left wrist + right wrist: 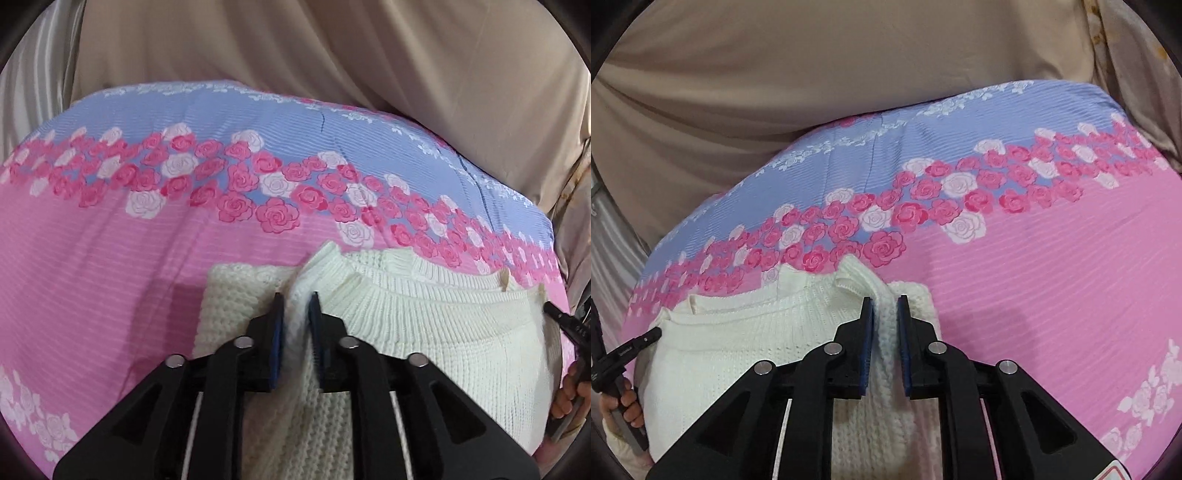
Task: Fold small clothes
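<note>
1. While lying on the pink and blue rose-print bedspread (110, 258), the white knitted sweater (424, 325) is resting with its ribbed edge bunched upward
2. The left gripper (297, 306) is standing narrowly parted, a ridge of knit running between its blue pads, which are looking slightly clear of it
3. The right gripper (885, 310) is sitting the same way at the sweater's other side, knit between its pads
4. A beige cloth (775, 92) is hanging behind the bed
</note>
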`<state>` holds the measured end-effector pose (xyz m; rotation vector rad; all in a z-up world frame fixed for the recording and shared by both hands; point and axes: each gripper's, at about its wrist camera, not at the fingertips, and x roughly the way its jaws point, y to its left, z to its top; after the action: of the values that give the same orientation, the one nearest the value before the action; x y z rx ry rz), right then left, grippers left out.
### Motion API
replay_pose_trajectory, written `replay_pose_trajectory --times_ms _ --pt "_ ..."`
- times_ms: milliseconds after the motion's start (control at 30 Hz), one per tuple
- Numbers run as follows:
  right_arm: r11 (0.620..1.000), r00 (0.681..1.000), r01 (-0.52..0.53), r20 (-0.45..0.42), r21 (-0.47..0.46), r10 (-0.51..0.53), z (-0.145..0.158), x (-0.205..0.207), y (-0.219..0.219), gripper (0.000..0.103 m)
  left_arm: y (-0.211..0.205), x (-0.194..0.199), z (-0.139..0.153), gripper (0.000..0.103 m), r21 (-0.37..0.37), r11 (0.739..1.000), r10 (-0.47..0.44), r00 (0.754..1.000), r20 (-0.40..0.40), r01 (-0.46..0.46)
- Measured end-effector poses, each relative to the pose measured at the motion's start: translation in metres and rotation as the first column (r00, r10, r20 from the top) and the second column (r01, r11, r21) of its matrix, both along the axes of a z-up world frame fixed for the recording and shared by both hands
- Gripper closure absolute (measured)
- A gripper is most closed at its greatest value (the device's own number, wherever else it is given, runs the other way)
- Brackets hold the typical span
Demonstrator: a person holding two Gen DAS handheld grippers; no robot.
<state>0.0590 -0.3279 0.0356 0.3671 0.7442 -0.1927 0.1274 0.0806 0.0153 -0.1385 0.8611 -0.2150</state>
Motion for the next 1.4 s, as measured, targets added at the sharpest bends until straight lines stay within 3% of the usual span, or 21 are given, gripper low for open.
replay_pose_trajectory --times_ms 100,167,233,300,367,467,533,633,667,733,833,900,1000,1100,1233,1267,1333,1400 --pt "0.998 0.997 -0.012 0.076 -0.066 0.017 0.028 -0.038 0.029 0.082 0.001 -0.038 0.027 0.058 0.020 1.000 0.021 0.996 0.083 -0.023" --pt "0.987 0.983 -0.153 0.093 -0.046 0.157 0.033 -0.054 0.070 0.082 -0.009 -0.071 0.048 0.058 0.005 0.999 -0.040 0.990 0.133 0.040" --pt "0.947 0.945 -0.321 0.065 -0.020 0.322 0.024 -0.061 0.117 0.082 -0.034 -0.101 0.055 0.057 -0.025 0.986 -0.160 0.978 0.133 0.165" --pt "0.883 0.884 -0.468 0.022 0.023 0.468 0.006 -0.067 0.164 0.082 -0.062 -0.118 0.047 0.057 -0.032 0.959 -0.279 0.957 0.085 0.282" --pt "0.840 0.840 -0.542 -0.024 0.018 0.542 -0.012 -0.075 0.192 0.088 -0.083 -0.131 0.028 0.055 0.024 0.945 -0.328 0.944 0.040 0.327" --pt "0.868 0.865 -0.496 -0.084 0.015 0.495 -0.034 -0.090 0.171 0.096 -0.070 -0.138 0.001 0.056 0.135 0.958 -0.255 0.967 -0.008 0.254" --pt "0.917 0.912 -0.397 -0.098 0.033 0.398 -0.042 -0.109 0.126 0.100 -0.042 -0.143 -0.005 0.060 0.114 0.969 -0.217 0.976 -0.019 0.217" --pt "0.973 0.970 -0.212 -0.100 0.090 0.220 -0.047 -0.149 0.052 0.103 0.007 -0.155 -0.013 0.063 0.175 0.981 -0.071 0.996 -0.056 0.080" --pt "0.989 0.983 -0.134 -0.122 0.060 0.140 -0.047 -0.162 0.034 0.103 0.024 -0.161 -0.015 0.067 0.134 0.988 -0.068 0.996 -0.063 0.076" --pt "0.996 0.988 -0.083 -0.132 0.029 0.086 -0.045 -0.178 0.018 0.103 0.035 -0.169 -0.012 0.067 0.100 0.993 -0.057 0.996 -0.070 0.064" --pt "0.999 0.992 -0.045 -0.120 -0.014 0.043 -0.030 -0.180 0.025 0.103 0.030 -0.176 -0.006 0.067 0.114 0.993 -0.035 0.997 -0.064 0.042" --pt "0.995 0.995 -0.088 -0.044 -0.045 0.086 -0.008 -0.172 0.044 0.091 0.018 -0.182 0.007 0.067 0.091 0.993 -0.068 0.997 -0.029 0.070" --pt "0.980 0.979 -0.200 0.047 -0.014 0.200 0.015 -0.136 0.070 0.090 -0.012 -0.179 0.032 0.062 0.056 0.988 -0.148 0.987 0.065 0.144" --pt "0.971 0.973 -0.229 0.027 -0.069 0.231 0.013 -0.096 0.091 0.091 -0.040 -0.158 0.038 0.058 0.047 0.984 -0.174 0.980 0.097 0.170" --pt "0.988 0.997 -0.040 -0.074 -0.150 0.030 -0.017 -0.063 0.046 0.096 -0.045 -0.122 0.005 0.058 0.123 0.987 -0.106 0.994 0.021 0.103" --pt "0.994 0.996 0.002 -0.085 -0.107 -0.012 -0.024 -0.062 0.023 0.103 -0.040 -0.117 -0.004 0.058 0.126 0.988 -0.089 0.996 0.005 0.088" --pt "0.997 0.998 0.020 -0.057 0.074 -0.016 -0.027 -0.073 -0.005 0.103 -0.027 -0.117 -0.010 0.056 0.062 0.994 -0.091 0.996 0.009 0.090" --pt "0.999 0.998 0.025 -0.050 0.035 -0.024 -0.016 -0.080 0.000 0.100 -0.027 -0.119 -0.008 0.056 0.063 0.995 -0.083 0.997 0.008 0.082"
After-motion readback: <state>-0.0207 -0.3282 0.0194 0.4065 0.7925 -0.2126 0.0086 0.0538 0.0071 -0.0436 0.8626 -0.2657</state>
